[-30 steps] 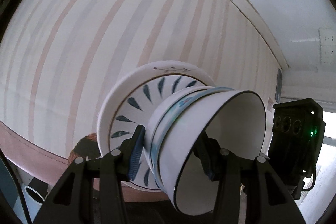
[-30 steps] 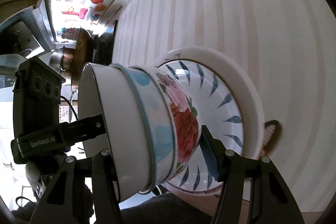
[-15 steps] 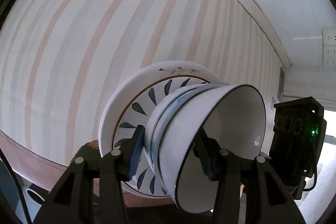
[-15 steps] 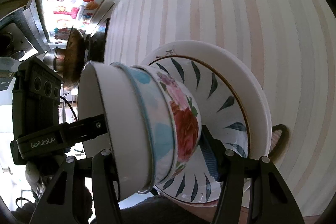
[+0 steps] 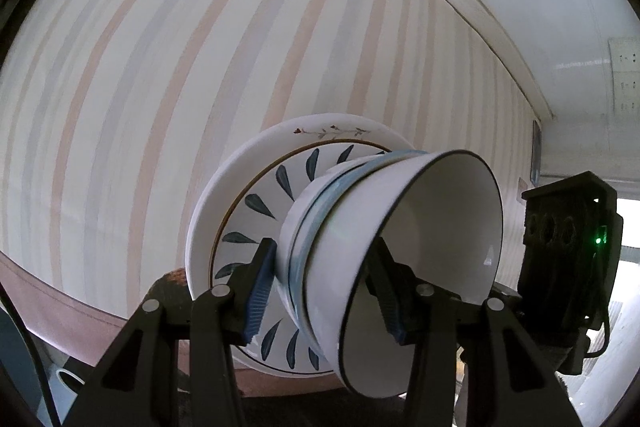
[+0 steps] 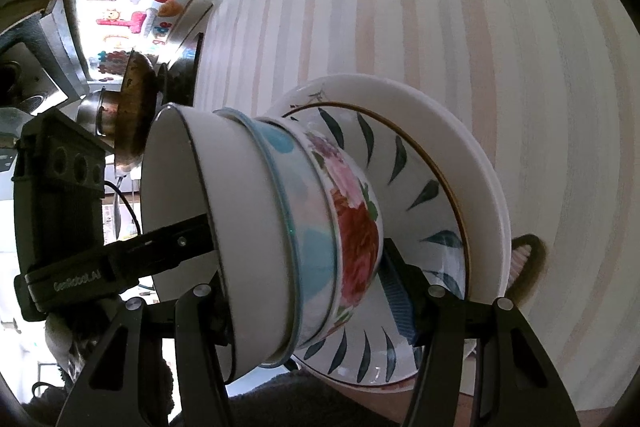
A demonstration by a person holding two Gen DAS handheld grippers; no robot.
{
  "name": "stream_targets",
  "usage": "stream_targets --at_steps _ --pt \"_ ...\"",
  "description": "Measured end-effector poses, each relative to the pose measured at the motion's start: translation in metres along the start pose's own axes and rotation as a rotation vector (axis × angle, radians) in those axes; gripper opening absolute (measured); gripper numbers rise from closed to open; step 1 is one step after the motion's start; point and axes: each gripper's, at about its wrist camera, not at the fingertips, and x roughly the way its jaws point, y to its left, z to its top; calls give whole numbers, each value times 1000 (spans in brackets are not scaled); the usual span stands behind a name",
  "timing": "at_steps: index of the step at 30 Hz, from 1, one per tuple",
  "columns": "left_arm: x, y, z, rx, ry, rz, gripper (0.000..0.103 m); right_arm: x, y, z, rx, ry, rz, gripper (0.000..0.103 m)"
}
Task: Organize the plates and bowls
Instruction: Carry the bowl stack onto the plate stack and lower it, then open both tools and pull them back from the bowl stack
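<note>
A stack of nested bowls sits on stacked plates, and both grippers clamp it from opposite sides. In the left wrist view, my left gripper (image 5: 324, 287) is shut on the bowl stack (image 5: 400, 247), with the leaf-pattern plate (image 5: 256, 203) behind on a larger white plate (image 5: 240, 163). In the right wrist view, my right gripper (image 6: 308, 303) is shut on the same bowls: a white bowl (image 6: 224, 211), a blue-dotted bowl (image 6: 308, 247) and a rose-pattern bowl (image 6: 356, 227), with the leaf plate (image 6: 424, 195) behind.
A striped cloth-covered surface (image 5: 160, 67) fills the background in both views. The other gripper's black body (image 5: 568, 267) shows at right. Pans (image 6: 132, 107) and wall stickers (image 6: 132, 23) are at the far left of the right wrist view.
The whole stack has shifted slightly against the striped background, with more of the plates showing in view. Both grips are unchanged.
</note>
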Motion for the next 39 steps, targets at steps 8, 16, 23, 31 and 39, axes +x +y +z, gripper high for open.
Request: stream_targets --at_steps 8,16,23,31,39 --pt "-17 -7 -11 41 -50 66 43 -15 7 -5 -22 -30 -56 61" --pt "-74 -27 -43 169 -211 215 45 -55 39 -27 -90 -130 -203 61" --pt "-120 -35 -79 279 -361 293 68 -100 88 -71 -146 -285 -346 81" --pt "-166 -49 -127 338 -543 335 93 -154 140 -134 -175 -491 -453 91" --pt "-195 -59 -193 330 -636 313 93 -194 177 -216 -245 -662 -555 94"
